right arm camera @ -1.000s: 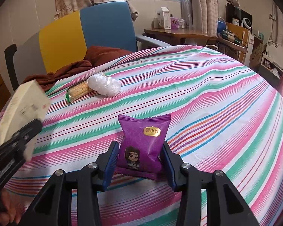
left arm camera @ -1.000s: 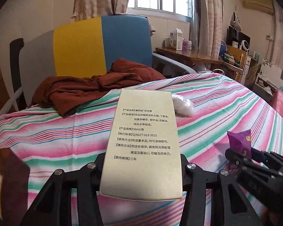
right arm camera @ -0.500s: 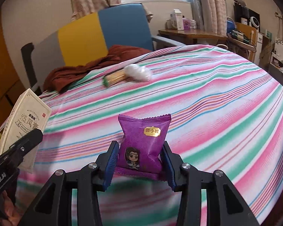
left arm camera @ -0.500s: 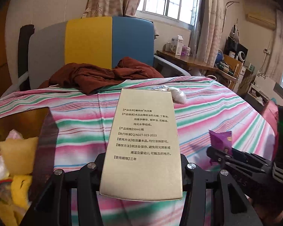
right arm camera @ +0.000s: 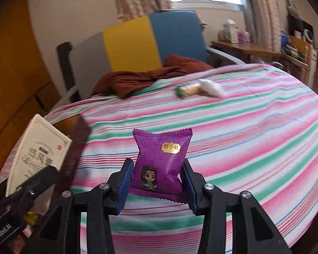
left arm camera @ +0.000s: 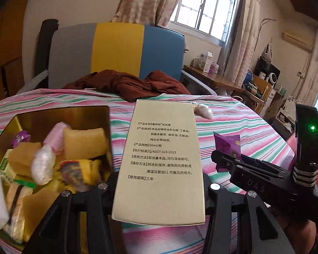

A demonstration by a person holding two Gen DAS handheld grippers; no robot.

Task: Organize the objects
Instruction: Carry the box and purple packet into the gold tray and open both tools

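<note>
1. Your gold tin (left arm camera: 59,114) sits at the left on the striped tablecloth (left arm camera: 233,127), lid off, nearly full.
2. Inside the tin: tan sponge-like blocks (left arm camera: 84,142), a pink wrapped piece (left arm camera: 55,136), a white puffy packet (left arm camera: 42,164), a yellow printed packet (left arm camera: 80,172), a small purple sachet (left arm camera: 21,136) at the back wall, and green-edged packets at the left edge. Contents are piled loosely and overlap; deeper layers are hidden.
3. Your left gripper (left arm camera: 159,187) is clamped on the beige carton (left arm camera: 161,160). The carton stands upright between the fingers, just right of the tin and above the cloth. Black Chinese print on the facing panel; "50ml" is readable.
4. The right wrist view shows the carton's (right arm camera: 36,154) other face with large characters, tilted, next to the tin's dark edge.
5. Your right gripper (right arm camera: 156,185) is clamped on the purple snack pouch (right arm camera: 161,158). Blue pads press both sides of it.
6. Pouch details: crimped top and bottom seams, gold label, cartoon figure on the lower half. It's held upright above the cloth, to the right of the carton.
7. Left on the cloth at the far side: a white wad (right arm camera: 212,87) touching a green-tipped wrapped snack (right arm camera: 187,90).
8. A rust-brown cloth (left arm camera: 127,84) lies on the far table edge, in front of the grey, yellow and blue chair (left arm camera: 116,48).
</note>
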